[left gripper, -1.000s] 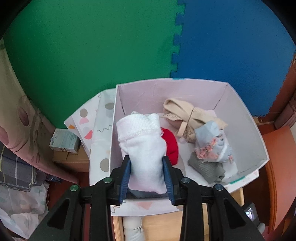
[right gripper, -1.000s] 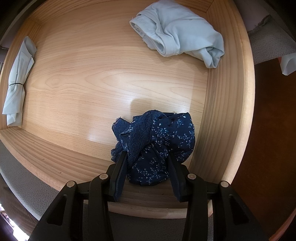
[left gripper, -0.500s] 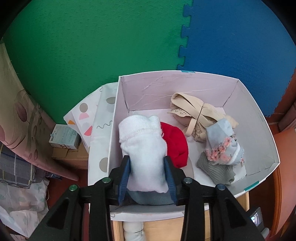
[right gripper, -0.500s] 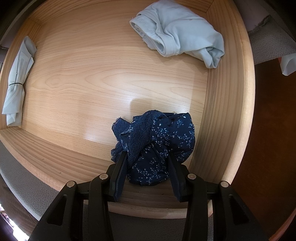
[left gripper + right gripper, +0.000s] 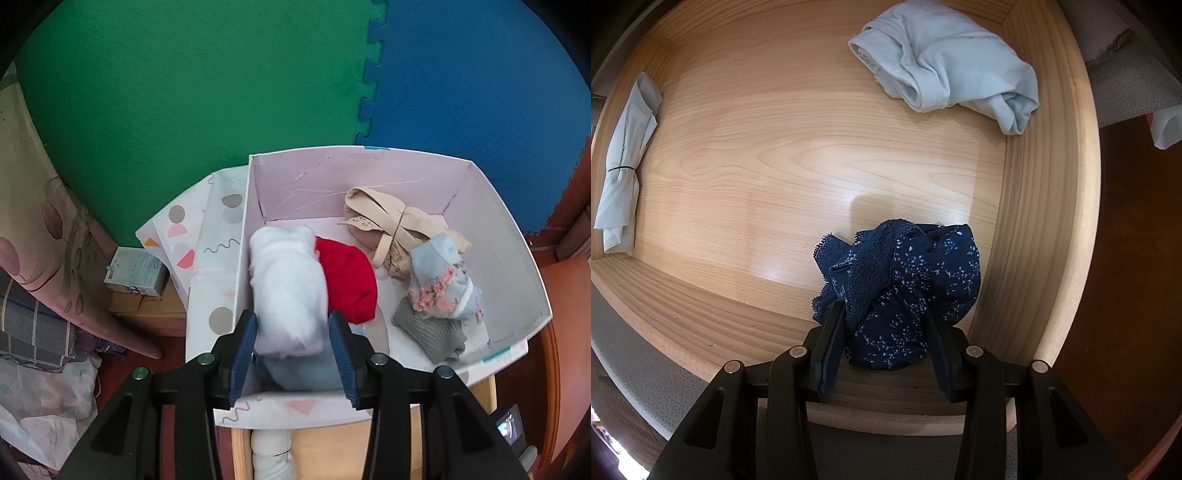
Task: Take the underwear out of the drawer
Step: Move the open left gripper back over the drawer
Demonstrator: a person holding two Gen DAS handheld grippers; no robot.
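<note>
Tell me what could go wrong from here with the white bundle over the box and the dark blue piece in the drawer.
The left tongs have just been opening around the white bundle, which sits near the box wall; it might roll onto the red piece or catch on a pad. The right tongs pinch the navy floral underwear close to the drawer's side wall; its loose lace edge could snag or slip free when lifted.

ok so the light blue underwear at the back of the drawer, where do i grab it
Grip the raised folded hump in the middle of the light blue underwear, coming straight down from above. It lies bunched on the drawer floor close to the right wall, so a side approach looks cramped.
</note>
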